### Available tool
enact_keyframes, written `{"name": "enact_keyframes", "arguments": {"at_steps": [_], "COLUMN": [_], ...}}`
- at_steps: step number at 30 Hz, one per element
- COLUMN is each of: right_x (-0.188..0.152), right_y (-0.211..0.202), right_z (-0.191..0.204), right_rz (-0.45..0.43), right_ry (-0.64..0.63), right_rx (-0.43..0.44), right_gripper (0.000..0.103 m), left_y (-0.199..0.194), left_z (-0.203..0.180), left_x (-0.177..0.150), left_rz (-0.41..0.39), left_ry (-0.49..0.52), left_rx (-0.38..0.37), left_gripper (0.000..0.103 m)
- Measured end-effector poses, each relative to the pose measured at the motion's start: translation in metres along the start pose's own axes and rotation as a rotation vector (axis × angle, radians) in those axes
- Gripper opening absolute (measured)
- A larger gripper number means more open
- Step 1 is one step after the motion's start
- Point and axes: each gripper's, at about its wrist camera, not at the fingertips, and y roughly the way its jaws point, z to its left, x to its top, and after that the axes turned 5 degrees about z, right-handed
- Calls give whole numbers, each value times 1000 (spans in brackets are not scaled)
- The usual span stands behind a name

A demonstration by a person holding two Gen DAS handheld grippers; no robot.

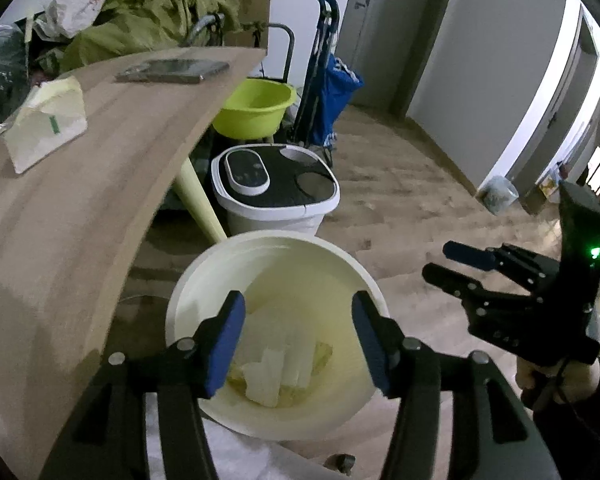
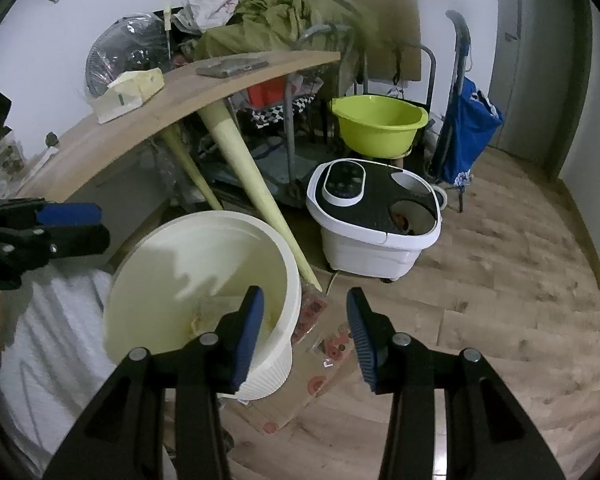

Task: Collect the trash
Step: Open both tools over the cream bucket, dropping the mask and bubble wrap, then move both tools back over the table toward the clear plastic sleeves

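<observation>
A round white bin [image 1: 284, 240] stands on the floor beside the table, with crumpled white paper [image 1: 276, 368] at its bottom. My left gripper [image 1: 300, 308] hangs over the bin's mouth, open, with nothing between its blue pads. In the right wrist view the same bin [image 2: 204, 220] sits at lower left. My right gripper [image 2: 305, 300] is open and empty just past the bin's right rim, above the floor. Each gripper shows in the other's view: the right gripper [image 1: 436, 259] at the far right, the left gripper [image 2: 105, 226] at the far left.
A curved wooden table [image 1: 60, 220] with a tissue pack [image 1: 48, 120] and a flat dark device [image 1: 172, 70] runs along the left. Behind the bin stand a white foot bath [image 1: 276, 184], a green basin [image 1: 256, 108] and a blue trolley bag [image 1: 336, 92]. Printed cardboard [image 2: 324, 360] lies on the floor.
</observation>
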Motion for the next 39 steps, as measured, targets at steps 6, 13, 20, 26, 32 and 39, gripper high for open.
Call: {"name": "enact_keyframes", "arguments": {"at_steps": [6,13,20,26,32,39], "right_x": [13,32,49,67,86,103], "right_y": [-9,-25,-37,-42,-45,-46], "right_z": [12,35,65,98,126,165], "right_rz": [-23,-60,-93,-111,-127,-139], "right_ry": [-33,-84,-131,-193,-244,-314], "right_rx": [7,25,47,73,108,153], "right_gripper": [41,41,50,50,50,50], "left_y": [-25,-61,-94,-122,-143,-168], "left_z": [3,18,36,59,83,111], "left_x": [-1,-9,-17,-30,-42,-60], "left_rz": [-63,-133,-193,-230,-255,-279], "left_ry": [-3,-35,-71,-120,-182,-257], "left_rx": [25,56,94,131,179,240], "left_gripper": [56,57,57,57,57,57]}}
